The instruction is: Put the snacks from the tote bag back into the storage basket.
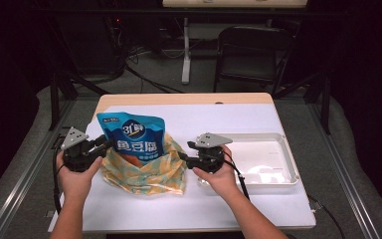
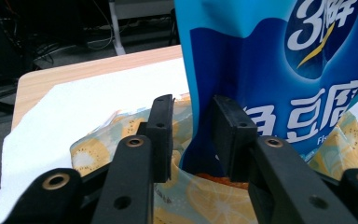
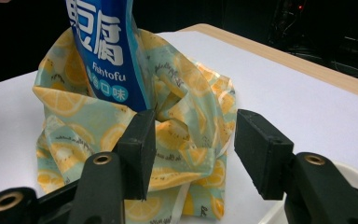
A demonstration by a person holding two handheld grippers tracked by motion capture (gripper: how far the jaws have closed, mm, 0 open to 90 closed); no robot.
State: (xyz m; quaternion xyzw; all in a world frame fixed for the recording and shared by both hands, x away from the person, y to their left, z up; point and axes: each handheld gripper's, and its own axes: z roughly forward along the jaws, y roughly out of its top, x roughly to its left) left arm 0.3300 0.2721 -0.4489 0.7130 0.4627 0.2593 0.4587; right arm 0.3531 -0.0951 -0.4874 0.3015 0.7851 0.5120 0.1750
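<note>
Nearest you, your forearms enter from the near edge of the desk (image 1: 258, 209), which is covered with a white sheet. Your left hand-held gripper (image 1: 101, 145) sits at the left of the scene, its jaws pointing right; in the left gripper view (image 2: 193, 140) the edge of the blue snack pouch (image 2: 279, 70) stands between the two pads, but whether the pads press on it cannot be told. Your right hand-held gripper (image 1: 185, 151) sits at the right of the bag, jaws pointing left; in the right gripper view (image 3: 193, 151) its jaws stand apart, released, with a fold of the lemon-print cloth bag (image 3: 186, 121) between them and only the left pad close against the cloth.

Between the two grippers, the lemon-print cloth bag (image 1: 144, 172) slumps on the sheet, left of centre. The blue snack pouch (image 1: 132, 135) stands upright in its open mouth, its top leaning toward the far left.

Just right of your right hand lies a white tray (image 1: 283, 149), its long side running toward the desk's right edge.

Beyond the desk's far edge, a dark chair (image 1: 251, 50) stands on the floor.
</note>
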